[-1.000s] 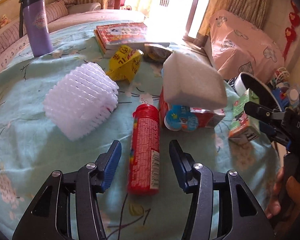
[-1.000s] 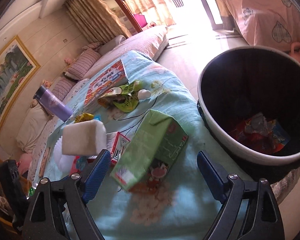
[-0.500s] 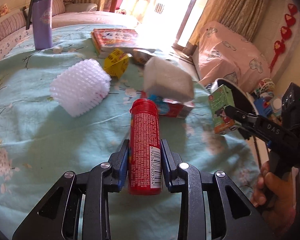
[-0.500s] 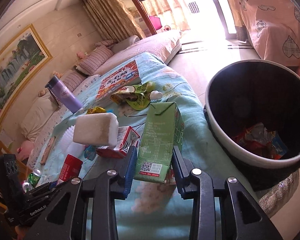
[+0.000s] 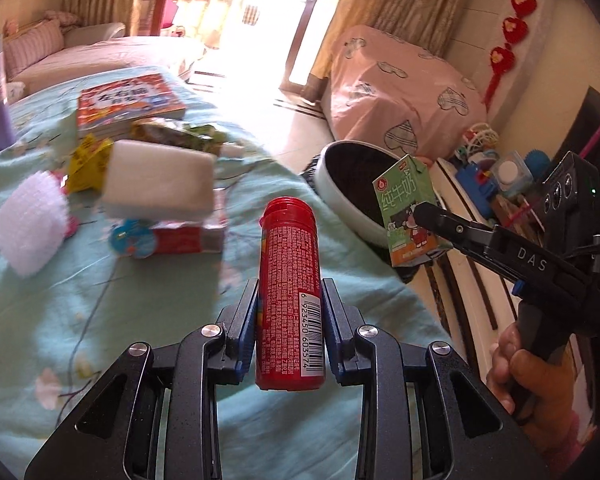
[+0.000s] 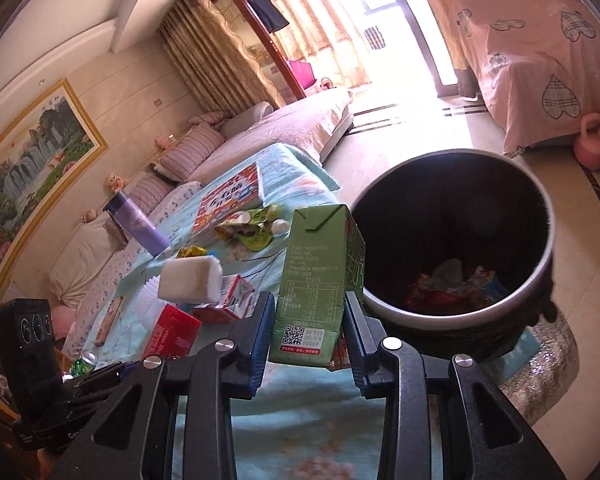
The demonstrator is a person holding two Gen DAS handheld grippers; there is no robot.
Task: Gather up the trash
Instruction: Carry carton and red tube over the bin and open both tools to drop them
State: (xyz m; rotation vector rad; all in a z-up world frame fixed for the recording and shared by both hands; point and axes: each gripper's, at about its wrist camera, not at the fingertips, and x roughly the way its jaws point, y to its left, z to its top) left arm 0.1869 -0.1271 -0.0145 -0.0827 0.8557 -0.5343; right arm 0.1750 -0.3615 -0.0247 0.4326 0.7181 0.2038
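Observation:
My left gripper (image 5: 289, 304) is shut on a red cylindrical tube (image 5: 290, 276) and holds it above the teal tablecloth. My right gripper (image 6: 307, 322) is shut on a green milk carton (image 6: 318, 280), lifted off the table near the bin's rim. The carton (image 5: 408, 208) and the right gripper also show in the left wrist view. The round bin (image 6: 536, 272), white outside and dark inside, stands on the floor to the right of the table with wrappers at its bottom; it also shows in the left wrist view (image 5: 340, 196).
On the table (image 5: 80, 300) lie a white foam block (image 5: 158, 184) on a red-and-white box (image 5: 180, 238), white foam netting (image 5: 30, 222), a yellow wrapper (image 5: 86, 158), a green wrapper (image 6: 252, 230), a book (image 5: 128, 102) and a purple flask (image 6: 138, 226).
Both grippers closed on their items and lifted them. The right gripper has carried the carton up and toward the bin. The left has raised the tube off the cloth.

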